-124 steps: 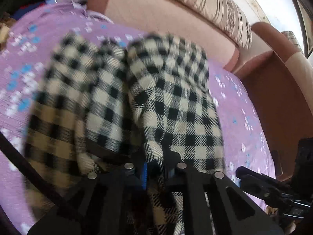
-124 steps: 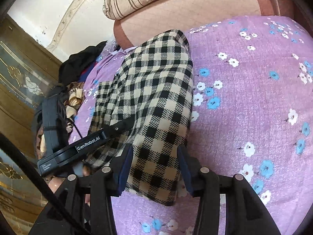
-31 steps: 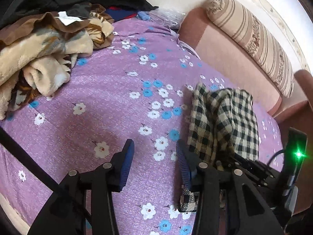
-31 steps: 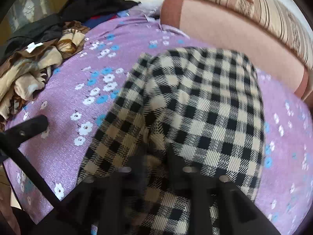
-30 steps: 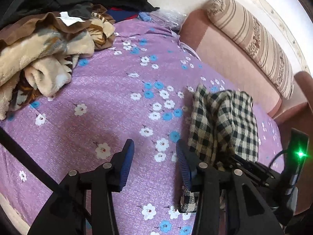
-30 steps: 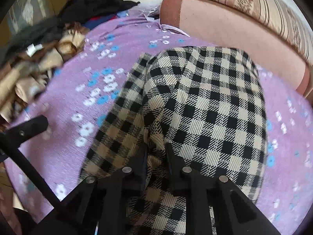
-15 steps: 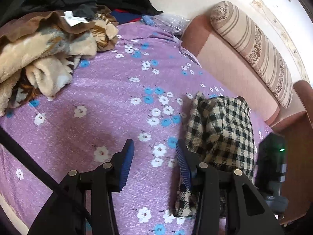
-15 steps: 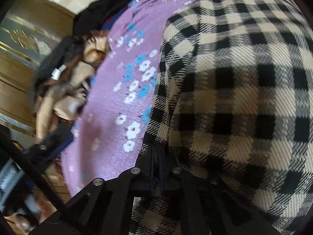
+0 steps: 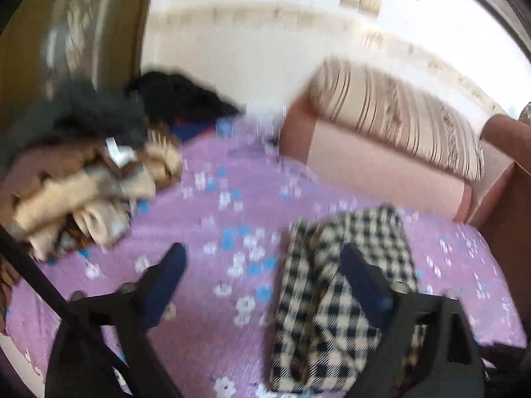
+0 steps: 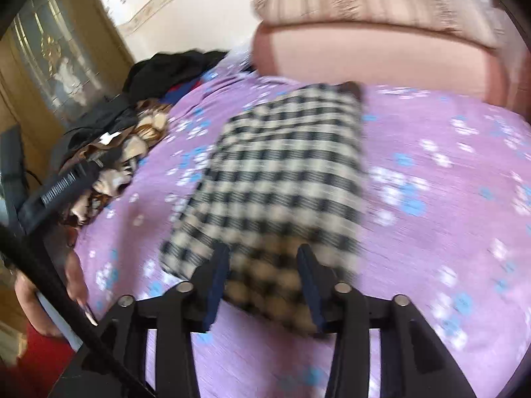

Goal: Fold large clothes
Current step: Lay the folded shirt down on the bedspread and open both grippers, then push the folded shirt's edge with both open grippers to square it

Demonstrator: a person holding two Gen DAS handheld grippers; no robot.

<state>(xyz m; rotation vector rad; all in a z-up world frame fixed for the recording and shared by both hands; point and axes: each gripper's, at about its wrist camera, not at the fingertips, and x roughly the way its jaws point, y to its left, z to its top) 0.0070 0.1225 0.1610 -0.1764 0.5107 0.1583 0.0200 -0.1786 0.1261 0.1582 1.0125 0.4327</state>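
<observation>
Letting go: right gripper point(image 10: 262, 282) has just been opening its jaws; they now stand partly apart and the pads do not press on anything.
Between the jaws: near edge of the checked garment point(image 10: 285, 179) shows in the gap, but the cloth lies loose on the bed, not pinched.
Left gripper point(image 9: 262, 282): jaws have just been opening too, and now stand very wide apart with nothing in them.
Under the left gripper: its left finger point(image 9: 166, 278) is over bare bed cover and its right finger is over the checked garment point(image 9: 335, 285).
Where the garment is: lying folded into a long bundle on the purple flowered bed cover point(image 10: 448, 199), near the pink sofa back point(image 10: 381, 63).
Why it lies so: my guess is the fold is done and both grippers let go so the bundle can stay flat on the bed.
Pile of other clothes point(image 9: 83, 185): heaped well apart from the bundle, on the far left of the bed; probably next in line.
Striped cushion point(image 9: 398, 116): sits on top of the sofa back.
Hard to see: both pictures are smeared, so the squares and flowers look streaky.
Cut off: bottom end of the bundle is hidden behind the gripper arms.
Person's hand point(image 10: 46, 298): only a bit shows at the left edge.
</observation>
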